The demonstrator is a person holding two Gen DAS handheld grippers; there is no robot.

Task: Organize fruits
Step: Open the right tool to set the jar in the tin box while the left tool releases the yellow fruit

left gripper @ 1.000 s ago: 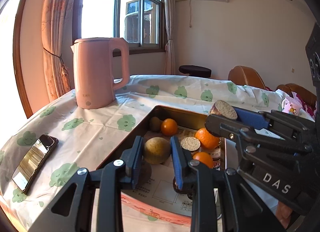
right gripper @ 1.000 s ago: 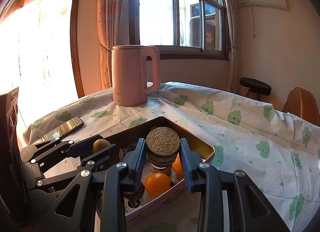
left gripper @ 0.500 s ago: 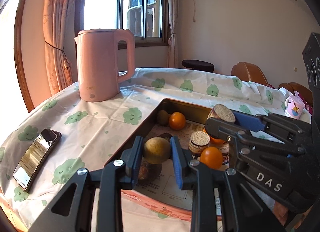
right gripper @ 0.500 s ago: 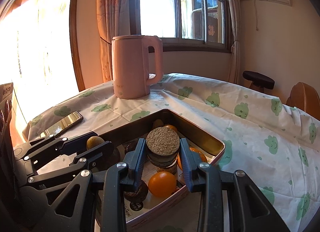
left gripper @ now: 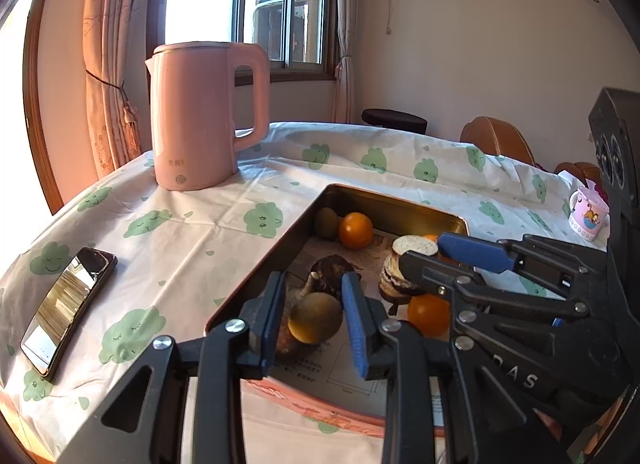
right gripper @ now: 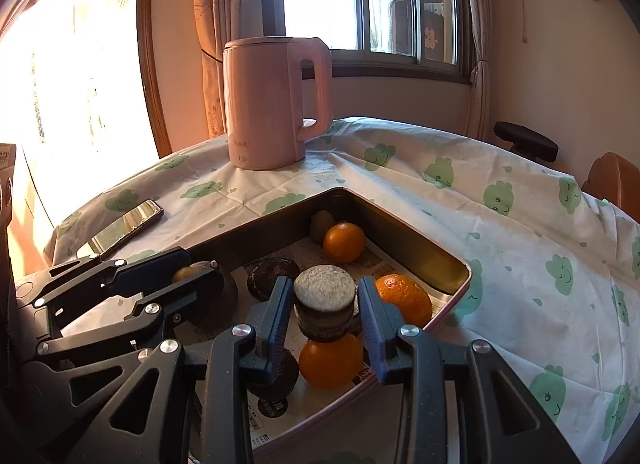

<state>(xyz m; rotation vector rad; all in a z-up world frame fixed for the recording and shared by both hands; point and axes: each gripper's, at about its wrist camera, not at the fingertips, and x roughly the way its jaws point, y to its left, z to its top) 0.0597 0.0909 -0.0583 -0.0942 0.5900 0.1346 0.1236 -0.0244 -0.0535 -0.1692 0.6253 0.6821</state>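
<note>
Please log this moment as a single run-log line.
left gripper: shut on yellow-brown fruit | right gripper: shut on sliced dark fruit | both over tray

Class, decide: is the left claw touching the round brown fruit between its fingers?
Touching. The left wrist view shows the left claw with both blue pads pressed against the brown fruit, no gap on either side.

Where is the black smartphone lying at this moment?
The black smartphone lies flat on the white tablecloth with green clouds, left of the metal tray and in front of the pink kettle; it also shows at the left in the right wrist view.
</note>
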